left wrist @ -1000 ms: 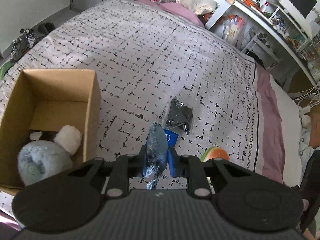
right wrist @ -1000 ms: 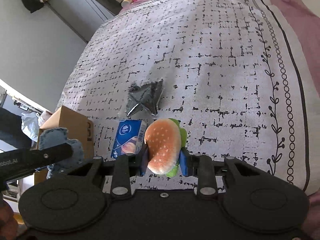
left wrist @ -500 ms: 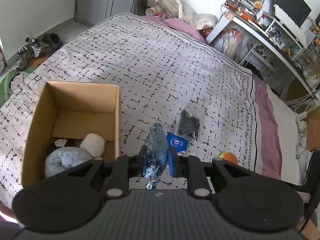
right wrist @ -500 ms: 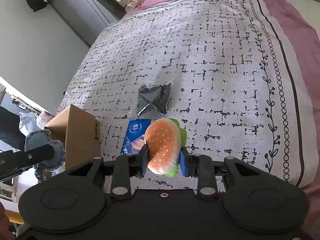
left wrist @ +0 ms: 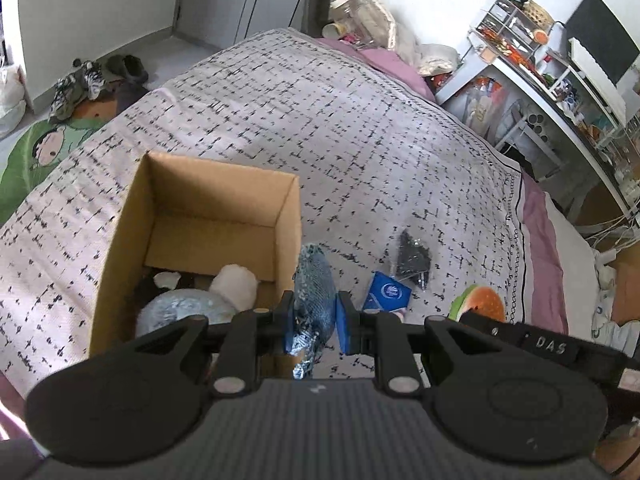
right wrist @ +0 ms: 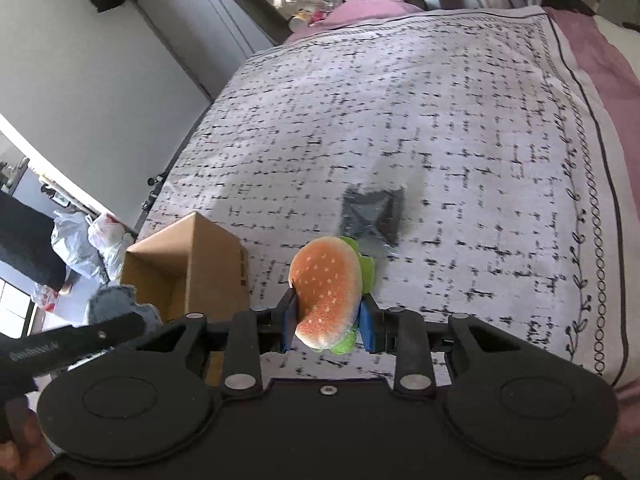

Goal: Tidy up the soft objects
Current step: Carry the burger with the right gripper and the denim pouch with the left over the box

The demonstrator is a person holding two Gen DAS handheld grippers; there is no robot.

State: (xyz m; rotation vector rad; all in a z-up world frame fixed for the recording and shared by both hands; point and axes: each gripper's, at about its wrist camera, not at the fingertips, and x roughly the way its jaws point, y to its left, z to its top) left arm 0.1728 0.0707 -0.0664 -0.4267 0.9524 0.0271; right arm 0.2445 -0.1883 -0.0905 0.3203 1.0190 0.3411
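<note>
My left gripper (left wrist: 312, 322) is shut on a blue denim soft toy (left wrist: 314, 292), held in the air just right of the open cardboard box (left wrist: 216, 200). Inside the box lie a grey-blue plush (left wrist: 180, 312) and a white pompom (left wrist: 234, 284). My right gripper (right wrist: 326, 320) is shut on a plush hamburger (right wrist: 326, 292) with a green lettuce edge, raised above the bed. In the right wrist view the box (right wrist: 192, 264) stands at the lower left, with the denim toy (right wrist: 114, 306) and the left gripper beside it. The hamburger (left wrist: 480, 304) also shows in the left wrist view.
A blue tissue pack (left wrist: 386, 294) and a dark shiny packet (left wrist: 412, 258) lie on the patterned bedspread (left wrist: 320, 128) right of the box. Shoes (left wrist: 96, 80) sit on the floor beyond the bed. A cluttered desk (left wrist: 560, 92) runs along the right.
Both grippers have risen and drawn back from the bed with their toys. The box has shifted toward the middle of the left wrist view, nearer the denim toy. The right view now hides the tissue pack.
</note>
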